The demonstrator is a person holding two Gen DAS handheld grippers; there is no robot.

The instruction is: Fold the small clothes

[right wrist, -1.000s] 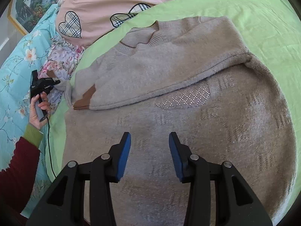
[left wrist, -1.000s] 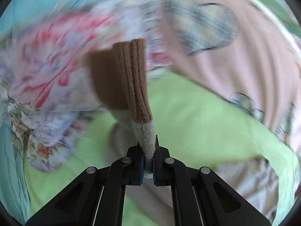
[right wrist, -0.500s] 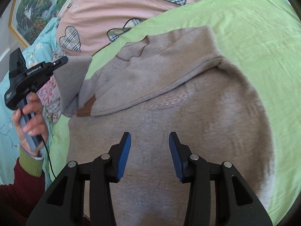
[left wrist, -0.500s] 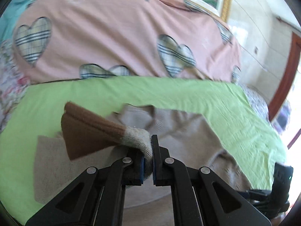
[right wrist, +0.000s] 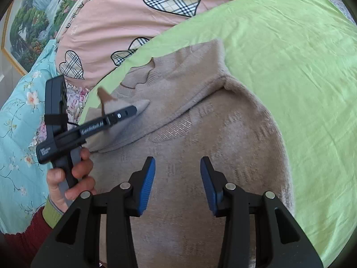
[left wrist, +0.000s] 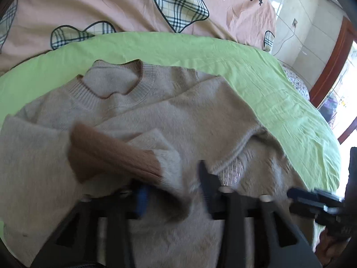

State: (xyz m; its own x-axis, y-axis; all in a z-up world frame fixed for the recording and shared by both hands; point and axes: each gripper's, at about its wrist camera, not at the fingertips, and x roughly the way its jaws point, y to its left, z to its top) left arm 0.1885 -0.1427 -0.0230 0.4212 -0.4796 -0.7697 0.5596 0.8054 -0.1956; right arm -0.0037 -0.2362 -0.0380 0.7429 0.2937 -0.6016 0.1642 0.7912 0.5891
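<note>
A beige knit sweater (right wrist: 223,134) lies on the green sheet (right wrist: 301,67), one sleeve folded across its chest. It also shows in the left wrist view (left wrist: 178,116). My left gripper (left wrist: 171,189) is open over the sweater's chest; the other sleeve with its brown cuff (left wrist: 107,154) lies loose between and over its fingers. In the right wrist view the left gripper (right wrist: 133,110) is seen from the side at the sleeve end. My right gripper (right wrist: 177,183) is open and empty above the sweater's lower body.
A pink quilt with plaid hearts (right wrist: 156,4) lies behind the sheet. A floral teal cover (right wrist: 20,122) is at the left. A door frame and wall (left wrist: 323,55) are at the right in the left wrist view.
My left gripper carried the brown-cuffed sleeve from the left edge in over the sweater's chest, then opened and let it go. My right gripper stayed open and moved little.
</note>
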